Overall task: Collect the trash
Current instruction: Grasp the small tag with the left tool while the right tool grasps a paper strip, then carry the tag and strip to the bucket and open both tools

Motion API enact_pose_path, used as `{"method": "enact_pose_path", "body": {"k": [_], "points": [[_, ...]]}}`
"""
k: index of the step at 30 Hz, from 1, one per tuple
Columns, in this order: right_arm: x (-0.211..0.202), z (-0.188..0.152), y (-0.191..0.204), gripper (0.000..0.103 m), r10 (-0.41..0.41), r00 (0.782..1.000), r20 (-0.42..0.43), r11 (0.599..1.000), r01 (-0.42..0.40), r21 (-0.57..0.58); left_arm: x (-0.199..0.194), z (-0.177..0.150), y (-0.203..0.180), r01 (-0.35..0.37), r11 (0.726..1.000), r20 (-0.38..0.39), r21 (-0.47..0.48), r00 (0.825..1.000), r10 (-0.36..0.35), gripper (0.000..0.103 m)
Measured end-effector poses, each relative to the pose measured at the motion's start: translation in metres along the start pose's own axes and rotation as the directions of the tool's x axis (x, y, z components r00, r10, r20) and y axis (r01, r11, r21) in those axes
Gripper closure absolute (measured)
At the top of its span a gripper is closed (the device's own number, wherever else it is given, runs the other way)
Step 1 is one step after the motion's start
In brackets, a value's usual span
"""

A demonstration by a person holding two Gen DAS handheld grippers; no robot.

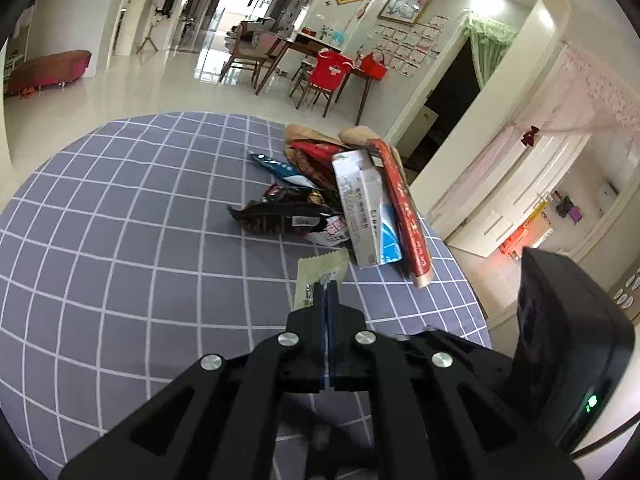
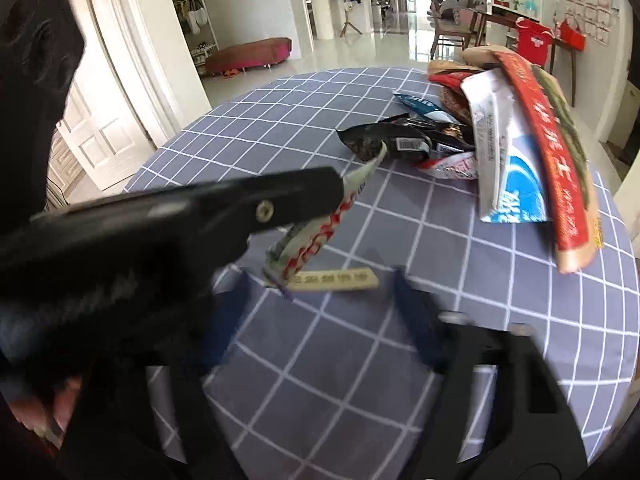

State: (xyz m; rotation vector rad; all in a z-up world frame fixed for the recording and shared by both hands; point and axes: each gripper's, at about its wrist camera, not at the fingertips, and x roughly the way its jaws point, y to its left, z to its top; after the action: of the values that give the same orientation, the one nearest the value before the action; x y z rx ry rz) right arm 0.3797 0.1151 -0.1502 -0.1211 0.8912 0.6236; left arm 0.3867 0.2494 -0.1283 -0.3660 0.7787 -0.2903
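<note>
on the bench (image 1: 120,240) a heap of trash lies toward the far right edge – a carton (image 1: 366,212) leans on a long flat packet (image 1: 404,208) at its right, with a snack bag (image 1: 280,216) lying flat at its left and another bag (image 1: 280,168) behind that one. bread-like packs (image 1: 312,136) sit at the back of the heap. nearer than the heap, a small wrapper (image 1: 320,276) stands up off the bench in the left gripper (image 1: 325,286). in the right wrist view that wrapper (image 2: 316,236) hangs ahead of the right gripper (image 2: 320,284), between its spread fingers (image 2: 412,308) – the left gripper (image 2: 340,188) comes in from the left above it. beyond the bench, across the floor, stand a dining table and chairs (image 1: 320,68).
</note>
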Motion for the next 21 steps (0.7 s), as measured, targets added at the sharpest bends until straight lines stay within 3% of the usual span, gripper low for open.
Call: {"method": "enact_pose_path", "body": {"k": [8,21], "points": [[0.003,-0.003,0.012,0.05,-0.013,1.0,-0.005,1.0,0.013,-0.029,-0.007,-0.003,0.002,0.001,1.0,0.018,-0.023,1.0,-0.001,0.102],[-0.065,-0.052,-0.051,0.05,-0.034,0.999,0.039,0.996,0.031,0.088,-0.013,-0.015,-0.062,0.038,0.997,0.032,0.065,0.999,-0.04,0.102]]}}
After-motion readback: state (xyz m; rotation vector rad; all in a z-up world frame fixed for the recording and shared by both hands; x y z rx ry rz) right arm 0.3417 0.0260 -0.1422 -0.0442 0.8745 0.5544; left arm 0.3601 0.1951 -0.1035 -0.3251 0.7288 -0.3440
